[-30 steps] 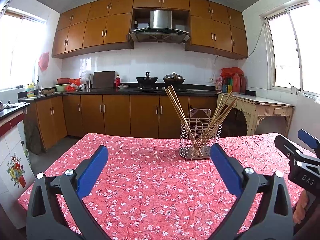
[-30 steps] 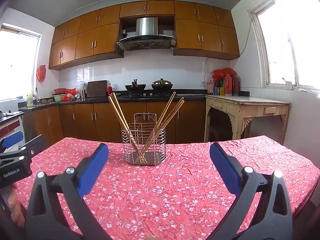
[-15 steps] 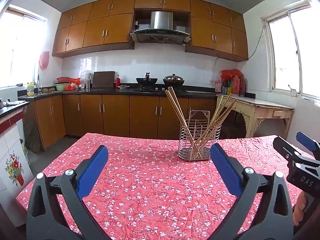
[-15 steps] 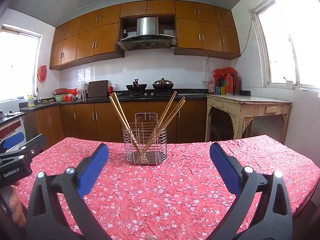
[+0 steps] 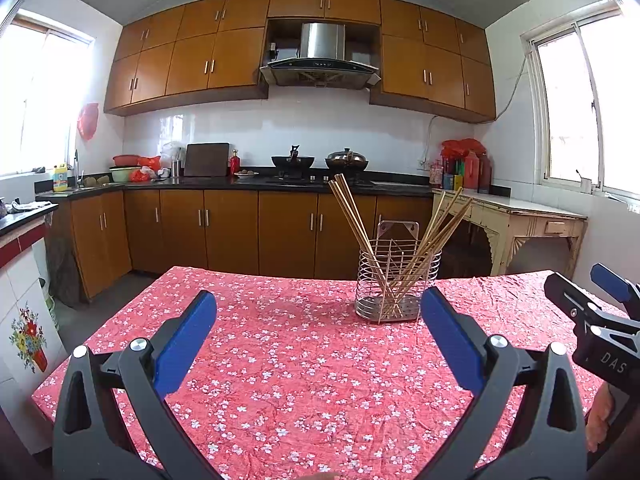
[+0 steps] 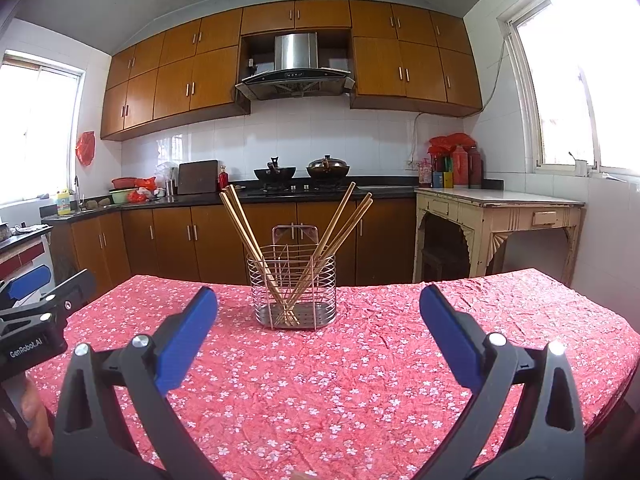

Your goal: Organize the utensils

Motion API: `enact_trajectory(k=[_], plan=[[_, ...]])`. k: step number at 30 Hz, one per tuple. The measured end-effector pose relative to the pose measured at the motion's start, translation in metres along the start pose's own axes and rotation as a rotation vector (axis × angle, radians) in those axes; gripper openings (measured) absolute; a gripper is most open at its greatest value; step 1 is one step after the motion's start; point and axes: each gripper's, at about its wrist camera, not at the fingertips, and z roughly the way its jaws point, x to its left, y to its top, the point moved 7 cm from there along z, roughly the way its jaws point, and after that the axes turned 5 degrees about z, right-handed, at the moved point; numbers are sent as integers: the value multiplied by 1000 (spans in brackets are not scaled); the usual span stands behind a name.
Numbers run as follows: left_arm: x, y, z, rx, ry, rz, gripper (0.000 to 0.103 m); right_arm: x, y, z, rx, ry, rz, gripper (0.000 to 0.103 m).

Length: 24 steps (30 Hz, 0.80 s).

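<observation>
While both stand spread, chopsticks (image 6: 288,256) beyond right gripper (image 6: 318,320)

A round wire utensil holder (image 6: 295,290) stands upright on a red floral tablecloth (image 6: 320,380), holding wooden chopsticks (image 6: 248,236) that splay outward, some leaning left, others leaning right.

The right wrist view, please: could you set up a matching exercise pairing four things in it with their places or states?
Things:
1. chopsticks
2. wire holder
3. right gripper
4. range hood

Places or states:
A. open, holding nothing
B. on the wall above the stove
C. leaning apart inside the basket
D. standing on the red floral tablecloth

Pairs: 1-C, 2-D, 3-A, 4-B
</observation>
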Motion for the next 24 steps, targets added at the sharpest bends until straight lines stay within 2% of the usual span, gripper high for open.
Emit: enact_trajectory(k=[24], plan=[[-2, -2, 1, 8, -1, -2, 101, 3, -2, 3, 5, 3, 7, 99]])
